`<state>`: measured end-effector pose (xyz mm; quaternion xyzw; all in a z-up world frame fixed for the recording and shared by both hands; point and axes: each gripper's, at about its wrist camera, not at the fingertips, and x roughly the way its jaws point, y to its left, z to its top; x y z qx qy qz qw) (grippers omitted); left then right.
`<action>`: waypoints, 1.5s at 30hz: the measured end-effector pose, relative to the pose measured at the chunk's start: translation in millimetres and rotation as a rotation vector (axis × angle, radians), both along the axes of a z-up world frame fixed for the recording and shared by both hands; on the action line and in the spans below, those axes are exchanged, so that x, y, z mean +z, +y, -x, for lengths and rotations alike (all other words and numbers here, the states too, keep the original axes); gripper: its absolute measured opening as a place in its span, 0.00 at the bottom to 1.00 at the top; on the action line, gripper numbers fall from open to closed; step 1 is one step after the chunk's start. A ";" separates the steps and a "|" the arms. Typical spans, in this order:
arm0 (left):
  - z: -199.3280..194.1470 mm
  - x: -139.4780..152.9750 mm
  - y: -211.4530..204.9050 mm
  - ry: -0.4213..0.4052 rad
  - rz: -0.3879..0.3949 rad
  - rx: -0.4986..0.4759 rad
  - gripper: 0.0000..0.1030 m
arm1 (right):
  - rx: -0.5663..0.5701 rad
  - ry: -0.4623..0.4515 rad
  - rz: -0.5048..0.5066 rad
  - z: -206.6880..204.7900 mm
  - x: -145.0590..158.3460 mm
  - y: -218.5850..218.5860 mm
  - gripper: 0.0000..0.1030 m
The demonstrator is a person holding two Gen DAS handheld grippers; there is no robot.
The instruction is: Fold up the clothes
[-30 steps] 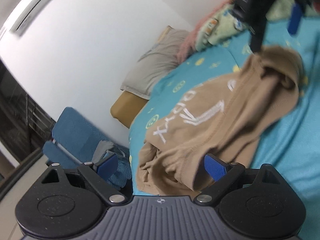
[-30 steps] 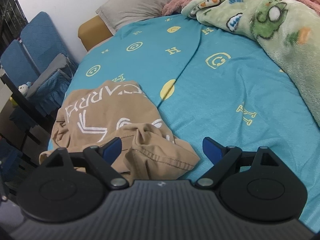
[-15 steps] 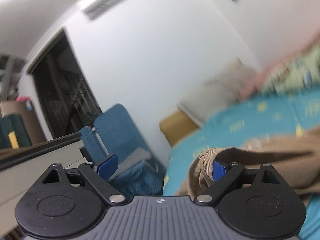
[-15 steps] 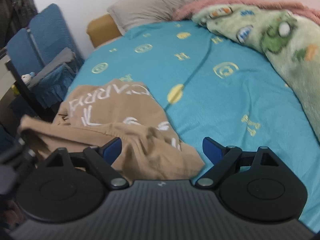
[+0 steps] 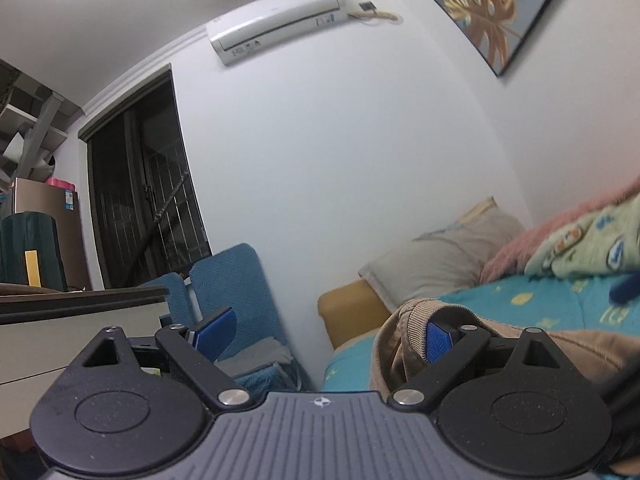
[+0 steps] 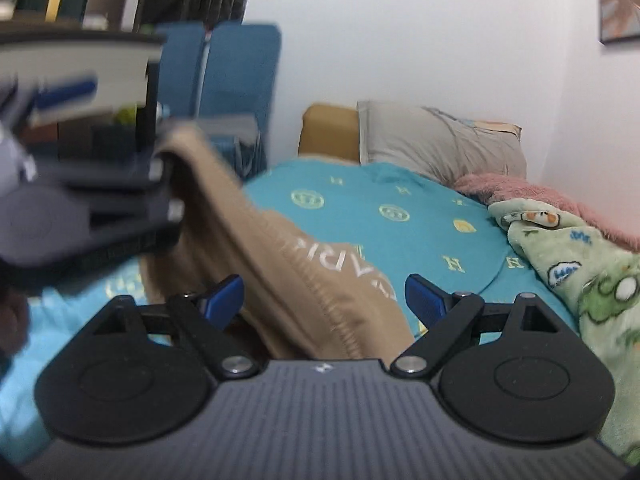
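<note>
A tan garment with white lettering point(image 6: 320, 276) lies partly on the teal bedsheet point(image 6: 360, 208). One ribbed edge point(image 5: 412, 316) hangs over the right finger of my left gripper point(image 5: 324, 332), whose jaws stand wide open. In the right wrist view the left gripper's body point(image 6: 80, 208) is at the left, blurred, with the garment draped up to it. My right gripper point(image 6: 324, 300) is open, low over the garment, with a fold of cloth between its fingers, ungripped.
A grey pillow point(image 6: 440, 144), a pink blanket point(image 6: 520, 196) and a green cartoon blanket point(image 6: 580, 264) lie at the head and right of the bed. Blue chairs point(image 5: 236, 292) and a desk point(image 5: 80, 312) stand left of the bed. A dark door point(image 5: 140, 184) is behind them.
My left gripper has swung up from the garment and lifted its ribbed edge, hooked over one finger. My right gripper has dropped lower and tilted up, with the cloth now stretched before it.
</note>
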<state>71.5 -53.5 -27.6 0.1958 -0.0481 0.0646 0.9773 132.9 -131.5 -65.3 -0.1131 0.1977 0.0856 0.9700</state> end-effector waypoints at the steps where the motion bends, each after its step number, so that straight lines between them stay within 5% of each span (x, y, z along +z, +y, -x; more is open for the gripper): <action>1: 1.7 0.9 -0.9 -0.005 -0.001 0.000 0.92 | -0.031 0.003 0.016 -3.6 -3.0 0.0 0.87; 4: 4.5 0.9 -3.9 -0.004 -0.011 0.001 0.92 | -0.136 -0.006 0.040 -9.2 -5.0 -8.4 0.87; 13: 5.5 -11.2 -12.3 0.033 -0.052 0.001 0.92 | -0.266 -0.076 -0.144 13.0 33.3 -58.2 0.87; 16: 8.7 -8.8 -11.0 0.015 -0.037 0.001 0.92 | -0.296 0.027 -0.102 3.8 20.0 -61.2 0.87; 22: 9.3 -0.9 -2.4 0.006 0.026 0.051 0.92 | -0.394 0.378 -0.136 -20.0 -34.0 -72.7 0.87; 26: -0.4 8.3 20.0 0.075 0.163 0.102 0.92 | -0.466 0.477 -0.291 -16.0 -50.5 -95.5 0.87; 29: -7.7 7.6 35.7 0.150 0.247 0.133 0.92 | -0.567 0.336 -0.372 -4.1 -31.3 -110.1 0.87; 33: -5.6 6.5 48.9 0.174 0.314 0.165 0.92 | -0.592 0.098 -0.337 2.0 -6.6 -110.8 0.89; 40: 30.2 32.8 52.7 0.056 0.365 0.197 0.93 | -0.576 -0.137 -0.399 12.8 31.1 -105.1 0.90; 45: 59.1 89.6 56.0 -0.077 0.391 0.185 0.95 | -0.519 -0.276 -0.430 33.4 98.8 -108.3 0.89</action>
